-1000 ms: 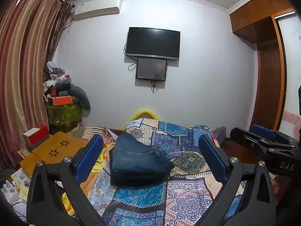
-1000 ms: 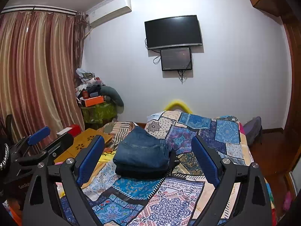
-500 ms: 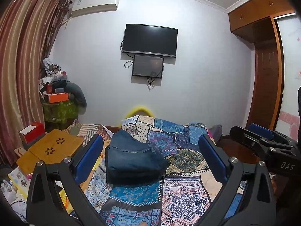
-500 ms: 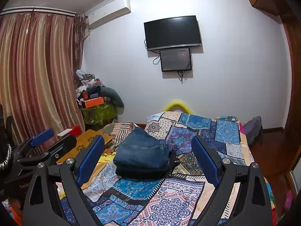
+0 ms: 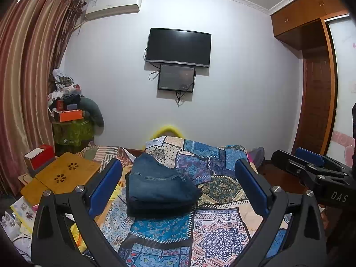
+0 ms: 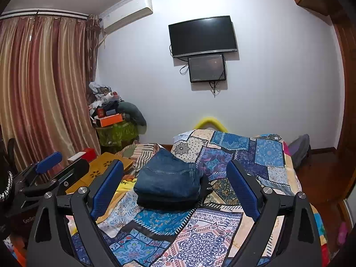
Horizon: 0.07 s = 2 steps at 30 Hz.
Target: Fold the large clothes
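Observation:
A pair of blue jeans [image 5: 158, 185] lies folded into a thick stack on the patchwork bedspread [image 5: 213, 233]. The same jeans [image 6: 169, 179] show in the right wrist view, with a darker layer under them. My left gripper [image 5: 178, 187] stands open above the bed, well short of the jeans, with nothing between its blue pads. Likewise open and empty, my right gripper [image 6: 175, 187] hovers in front of the stack. In each view the other gripper shows at the edge: the right gripper [image 5: 311, 166], the left gripper [image 6: 44, 169].
A wooden lap table [image 5: 62, 178] with a red and white box [image 5: 39, 159] sits left of the bed. A cluttered stand [image 5: 71, 120] fills the far left corner by the curtains [image 6: 40, 93]. A TV [image 5: 178, 46] hangs on the wall; a wardrobe [image 5: 316, 84] stands at right.
The left wrist view swayed slightly sideways and back; the jeans and both grippers' openings look unchanged.

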{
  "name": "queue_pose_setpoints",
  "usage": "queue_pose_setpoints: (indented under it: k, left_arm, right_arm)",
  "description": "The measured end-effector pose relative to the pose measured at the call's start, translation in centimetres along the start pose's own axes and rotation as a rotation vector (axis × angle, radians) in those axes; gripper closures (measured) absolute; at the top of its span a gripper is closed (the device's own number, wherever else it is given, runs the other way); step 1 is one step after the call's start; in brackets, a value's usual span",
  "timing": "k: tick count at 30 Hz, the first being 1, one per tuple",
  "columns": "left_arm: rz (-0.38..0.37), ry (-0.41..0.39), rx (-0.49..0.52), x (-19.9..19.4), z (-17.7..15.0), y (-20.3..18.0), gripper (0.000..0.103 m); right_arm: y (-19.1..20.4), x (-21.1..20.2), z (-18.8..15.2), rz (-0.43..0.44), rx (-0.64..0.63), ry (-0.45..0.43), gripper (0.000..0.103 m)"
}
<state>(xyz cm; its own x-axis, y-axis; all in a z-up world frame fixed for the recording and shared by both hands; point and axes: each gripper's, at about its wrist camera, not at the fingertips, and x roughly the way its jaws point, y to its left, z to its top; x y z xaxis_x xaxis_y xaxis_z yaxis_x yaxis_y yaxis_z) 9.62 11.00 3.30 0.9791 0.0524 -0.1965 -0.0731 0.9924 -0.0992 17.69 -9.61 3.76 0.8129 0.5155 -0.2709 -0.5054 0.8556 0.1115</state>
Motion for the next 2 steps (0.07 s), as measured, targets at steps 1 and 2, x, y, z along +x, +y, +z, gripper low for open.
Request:
queue_pose_setpoints:
  k: [1,2]
  left_arm:
    - [0.001,0.000,0.002,0.00,-0.01,-0.02,0.001]
    - [0.004,0.000,0.002,0.00,-0.01,0.00,0.001]
  right_arm:
    - [0.00,0.00,-0.01,0.000,0.000,0.000,0.011]
    - [0.00,0.01,0.03,0.000,0.000,0.000,0.011]
